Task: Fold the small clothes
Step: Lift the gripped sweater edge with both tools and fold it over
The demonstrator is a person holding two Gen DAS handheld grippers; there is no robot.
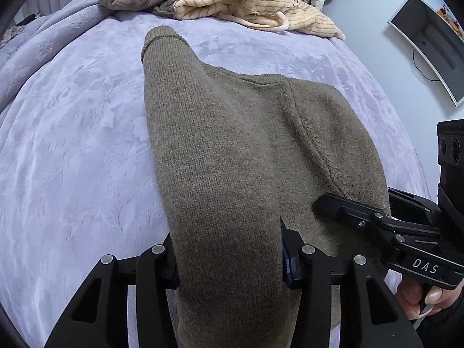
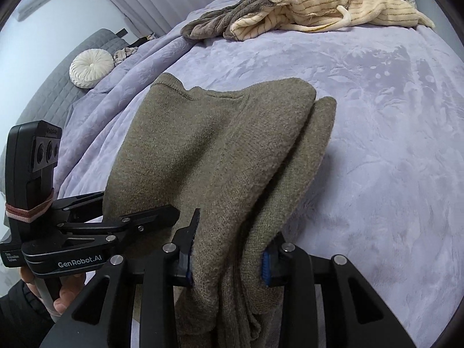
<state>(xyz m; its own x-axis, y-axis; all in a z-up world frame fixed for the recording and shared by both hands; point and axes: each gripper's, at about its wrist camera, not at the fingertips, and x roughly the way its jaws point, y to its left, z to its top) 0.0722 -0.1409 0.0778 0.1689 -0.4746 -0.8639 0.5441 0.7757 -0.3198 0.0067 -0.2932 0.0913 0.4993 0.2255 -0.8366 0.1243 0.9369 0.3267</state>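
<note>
**A:** What does the left wrist view show?

**B:** An olive-brown knitted sweater [image 1: 220,150] lies on a lavender blanket [image 1: 72,150] covering a bed. The left gripper [image 1: 229,264] clamps a thick fold at the sweater's near edge, its jaws pressed into the wool on both sides. Just right of the sweater's near corner, the right gripper [image 1: 359,211] bites that corner too; a hand [image 1: 420,298] holds its handle. Beyond the sweater, at the blanket's far side, lies a heap of cream striped and brown fleece clothes [image 1: 220,3]. A monitor [image 1: 429,43] hangs on the wall to the right.

**A:** And the right wrist view?

**B:** The sweater [image 2: 214,156] rises off the blanket [image 2: 391,145] toward the camera. The right gripper [image 2: 229,264] pinches bunched layers between its blue pads [image 2: 265,266]. Left of the sweater, the left gripper [image 2: 139,214] grips its edge, held by a hand [image 2: 68,290]. The fleece heap [image 2: 304,8] lies beyond the sweater; a round white cushion [image 2: 91,68] sits far left.
</note>
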